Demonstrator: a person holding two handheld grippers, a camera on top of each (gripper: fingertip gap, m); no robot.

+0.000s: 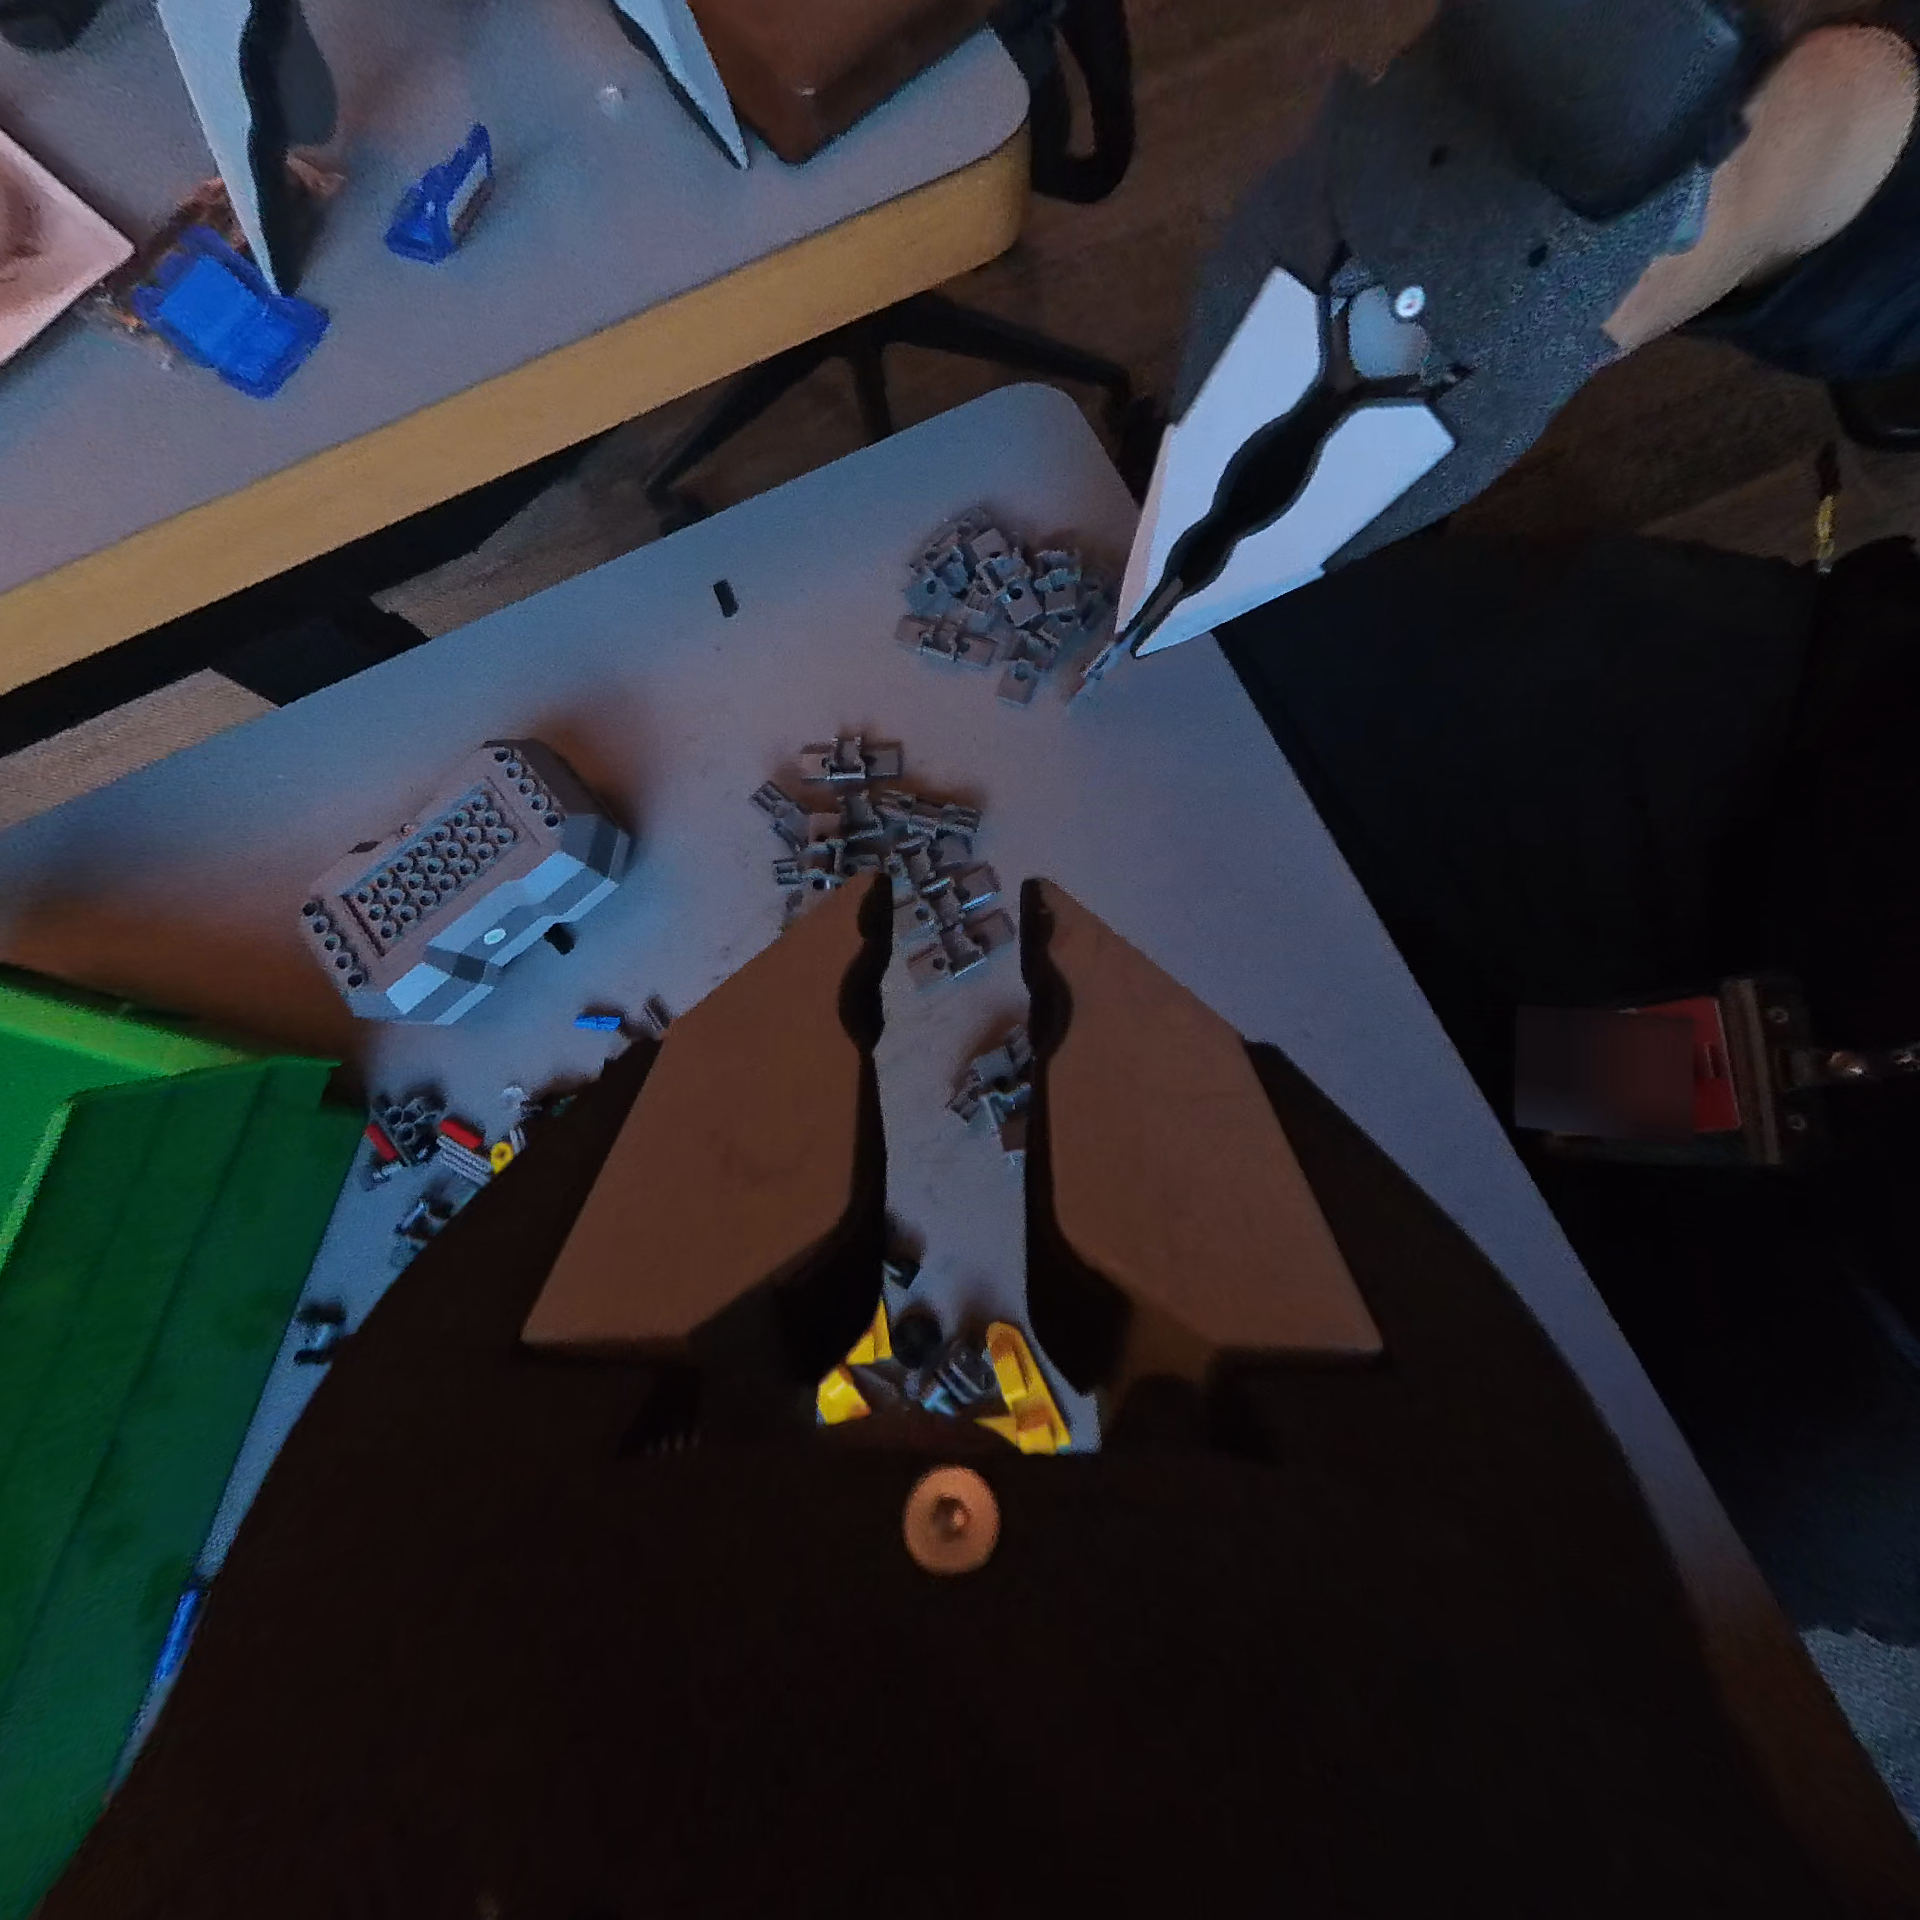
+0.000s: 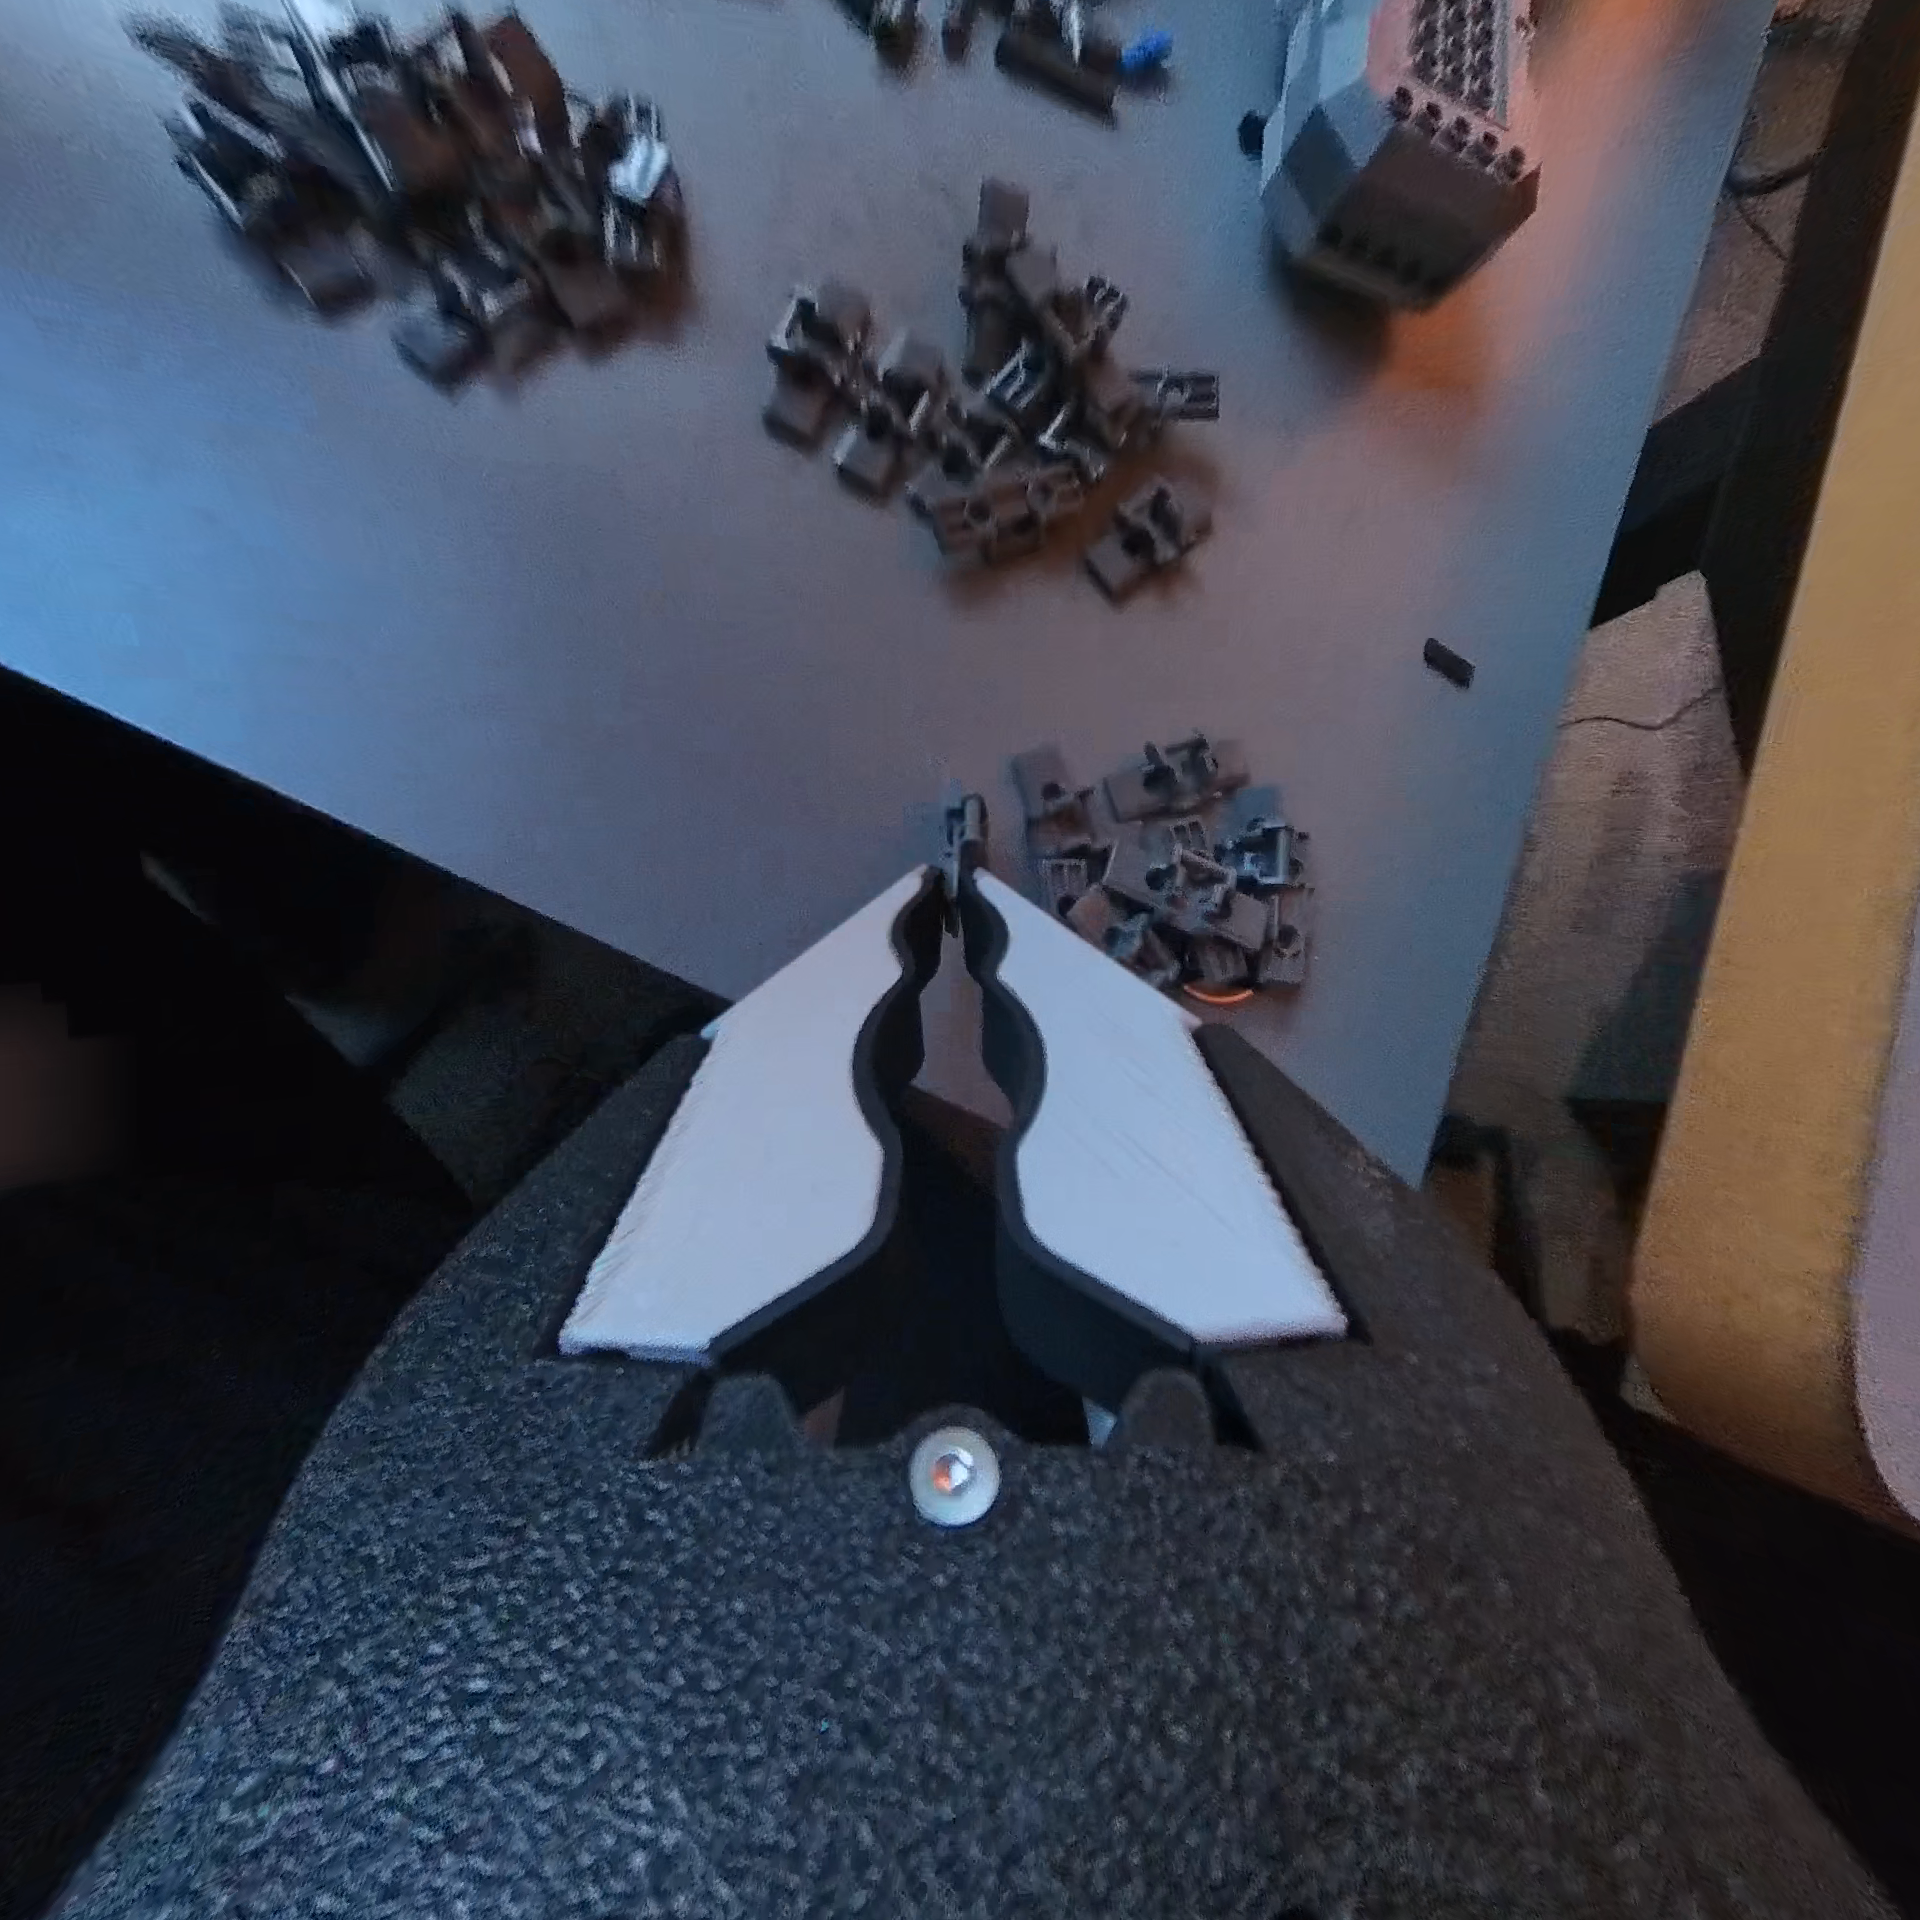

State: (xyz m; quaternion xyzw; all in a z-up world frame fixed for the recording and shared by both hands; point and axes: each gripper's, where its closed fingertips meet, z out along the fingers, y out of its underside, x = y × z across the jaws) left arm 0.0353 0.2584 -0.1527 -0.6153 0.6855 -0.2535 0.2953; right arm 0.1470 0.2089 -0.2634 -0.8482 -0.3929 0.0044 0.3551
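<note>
My left gripper [image 1: 958, 888] is open and empty, and hovers over a pile of small grey clip-like pieces [image 1: 883, 842] on the grey table [image 1: 1195, 831]. A few of the pieces lie on the table between its fingers, which do not touch them. My right gripper [image 2: 951, 878] is shut on one small grey piece [image 2: 961, 831] that sticks out past its tips. It is just left of another grey pile [image 2: 1174, 883]. The right gripper also shows in the left wrist view [image 1: 1117, 649], beside that pile [image 1: 1003, 603], near the table's edge.
A large grey studded block [image 1: 468, 883] lies left of the piles. A green bin [image 1: 135, 1299] stands at the left with mixed small parts [image 1: 431, 1143] beside it. Yellow parts [image 1: 1023, 1392] lie under my left gripper. A second table [image 1: 623, 260] holds blue parts [image 1: 229, 312]. The tips of one gripper are about 15 cm away from the tips of the other. About 20 cm separates my left fingertips from the large grey studded block [image 1: 468, 883].
</note>
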